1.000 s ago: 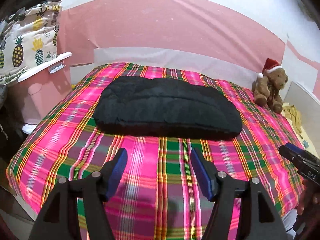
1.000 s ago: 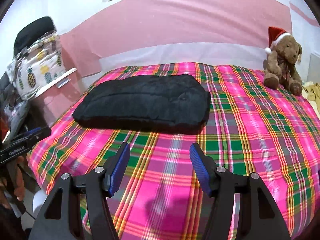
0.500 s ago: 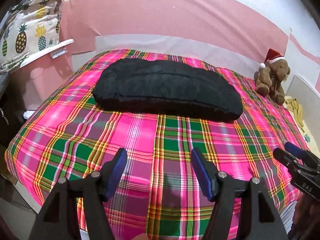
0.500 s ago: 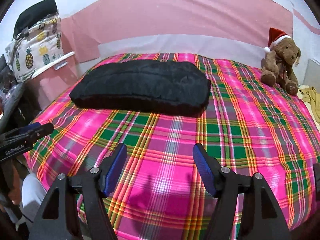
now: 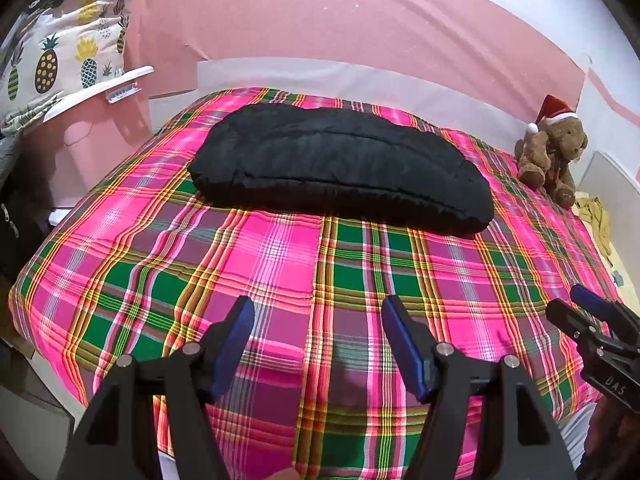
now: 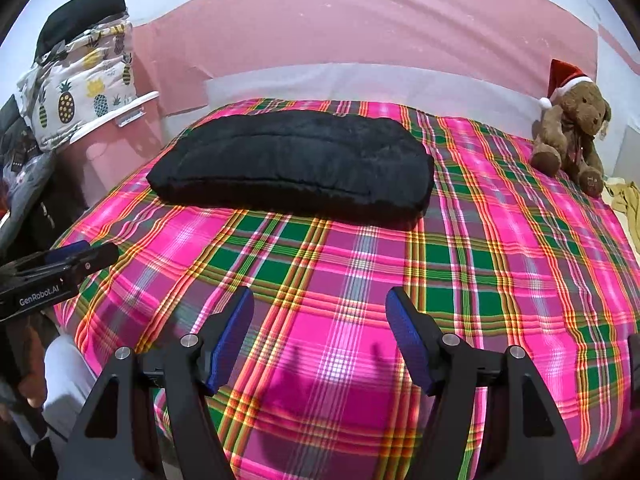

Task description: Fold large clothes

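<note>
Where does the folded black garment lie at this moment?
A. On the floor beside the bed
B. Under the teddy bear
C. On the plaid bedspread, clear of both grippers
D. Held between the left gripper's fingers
C. The black garment rests on the plaid bedspread, well beyond the open left gripper and right gripper; the teddy bear sits apart at the far corner.

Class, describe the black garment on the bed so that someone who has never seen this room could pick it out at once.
Start at the bed with the pink and green plaid sheet. On its far half, towards the pink wall, lies the black padded garment, folded into a long, puffy bundle. It is the only dark thing on the sheet; the teddy bear in the far right corner is brown.
</note>
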